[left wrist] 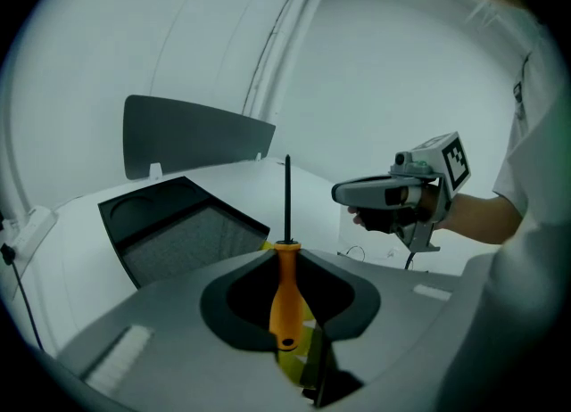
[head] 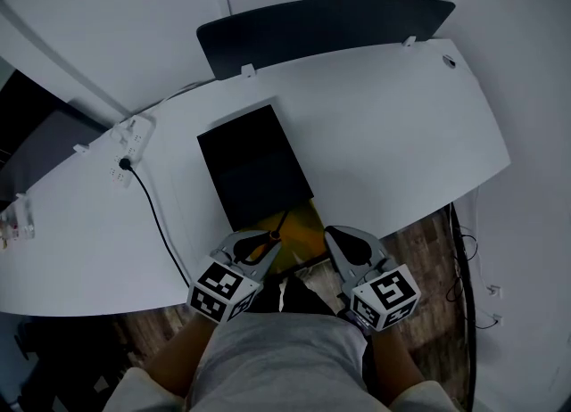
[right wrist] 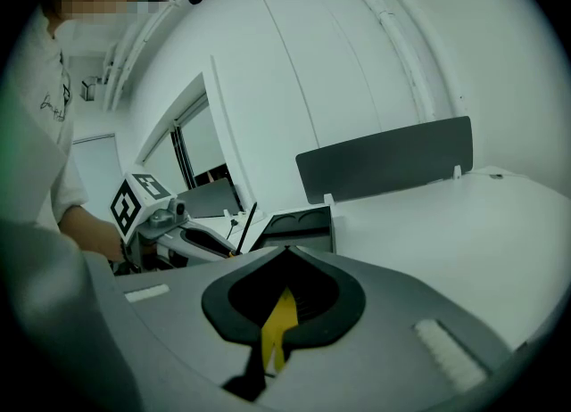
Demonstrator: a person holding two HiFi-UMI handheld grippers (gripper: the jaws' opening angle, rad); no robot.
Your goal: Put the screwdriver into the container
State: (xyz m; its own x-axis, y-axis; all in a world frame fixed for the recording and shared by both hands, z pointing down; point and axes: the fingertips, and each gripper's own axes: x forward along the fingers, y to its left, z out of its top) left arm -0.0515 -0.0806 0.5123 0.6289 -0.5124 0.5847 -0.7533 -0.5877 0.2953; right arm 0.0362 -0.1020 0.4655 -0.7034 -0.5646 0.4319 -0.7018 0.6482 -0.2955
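An orange-handled screwdriver sits between the jaws of my left gripper, which is shut on the handle. Its dark shaft points forward and up, away from me. It hangs over the table's near edge, just in front of a black open container with recessed compartments. A yellow part lies at the container's near end, under both grippers. My right gripper hovers beside the left one with its jaw tips together and nothing in them. It also shows in the left gripper view.
The white table curves, and a dark divider panel stands at its far edge. A white power strip with a black cable lies at the left. Wooden floor and the person's lap lie below the near edge.
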